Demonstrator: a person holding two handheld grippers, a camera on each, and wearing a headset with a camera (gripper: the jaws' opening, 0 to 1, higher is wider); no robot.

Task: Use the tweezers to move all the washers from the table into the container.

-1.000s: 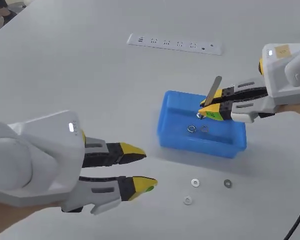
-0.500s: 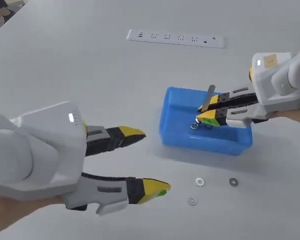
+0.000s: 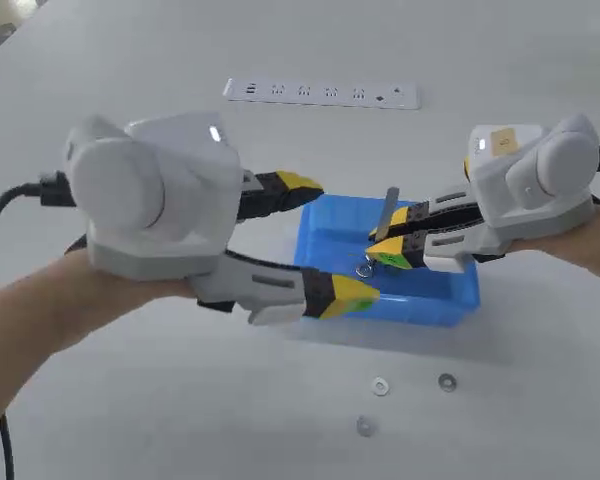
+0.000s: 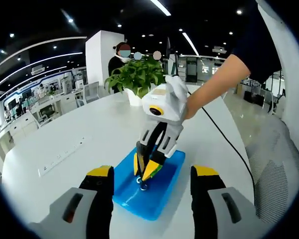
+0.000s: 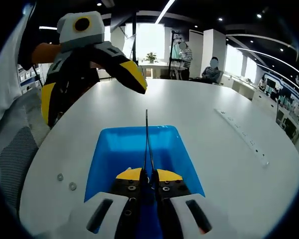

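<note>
**Right claw [image 3: 388,254] at the container [image 3: 325,225] with tweezers [image 3: 390,212]; three washers outstanding**

Right claw: clenched on the tweezers. Its yellow tips are pressed together around the metal shaft, as its own gripper view confirms. It is positioned over the blue container, with the tweezers angled down into it.

Left claw [image 3: 325,238]: released and holding nothing, jaws spread wide. It hovers at the container's left end, one jaw over the far rim and one over the near rim.

Item in transit: one washer [image 3: 363,268] shows at the tweezers' lower tip, within the outline of the container. The left gripper view shows the same ring just below the right claw. It cannot be determined whether the washer is pinched or already lying on the container floor.

Outstanding: three washers [image 3: 381,385] lie loose on the tabletop [image 3: 180,420], on the near side of the container and apart from it. Two lie side by side and the third is nearer the tabletop's near edge.

Container contents: largely screened by the claws, so no count is possible.

Other: a power strip [image 3: 320,93] lies toward the far edge and is not involved.

Assessment: the task appears to be partway through. One delivery is at or near completion, and at least three pick-ups are left.
</note>
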